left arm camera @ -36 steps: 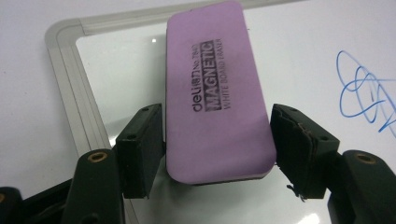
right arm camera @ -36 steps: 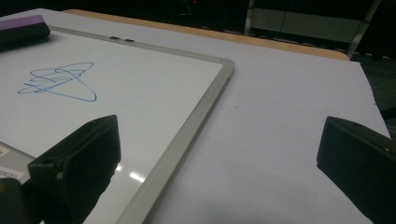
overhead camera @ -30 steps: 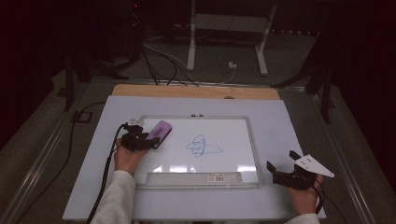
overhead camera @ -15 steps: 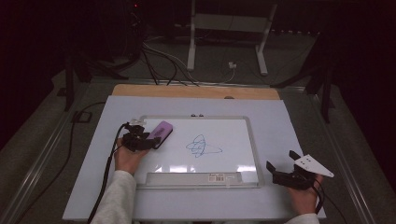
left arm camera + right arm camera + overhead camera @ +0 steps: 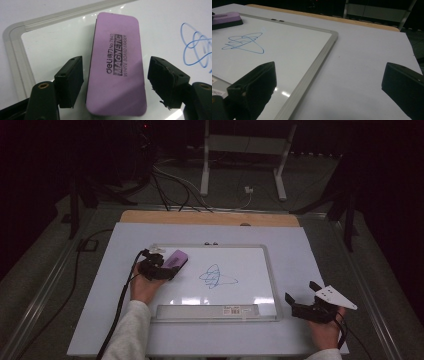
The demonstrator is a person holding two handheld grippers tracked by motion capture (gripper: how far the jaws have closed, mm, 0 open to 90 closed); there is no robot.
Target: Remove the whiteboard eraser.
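Barely any change from a second ago: left gripper (image 5: 115, 82) still straddles the purple eraser (image 5: 117, 65) at the whiteboard's (image 5: 260, 270) upper-left corner, jaws wide, apparently not touching. Right gripper (image 5: 300, 302) rests open beside the board.

I note a lilac-purple eraser (image 5: 116, 65) with black printed lettering and a dark underside, lying on the whiteboard (image 5: 250, 290). Whiteboard: glossy white face, pale grey frame. Blue looping scribble (image 5: 216, 276) near the whiteboard's middle. My left gripper (image 5: 117, 85) and right gripper (image 5: 329, 92) have matt black jaws. Beyond the whiteboard, a white table sheet (image 5: 300, 245) edged in tan wood.
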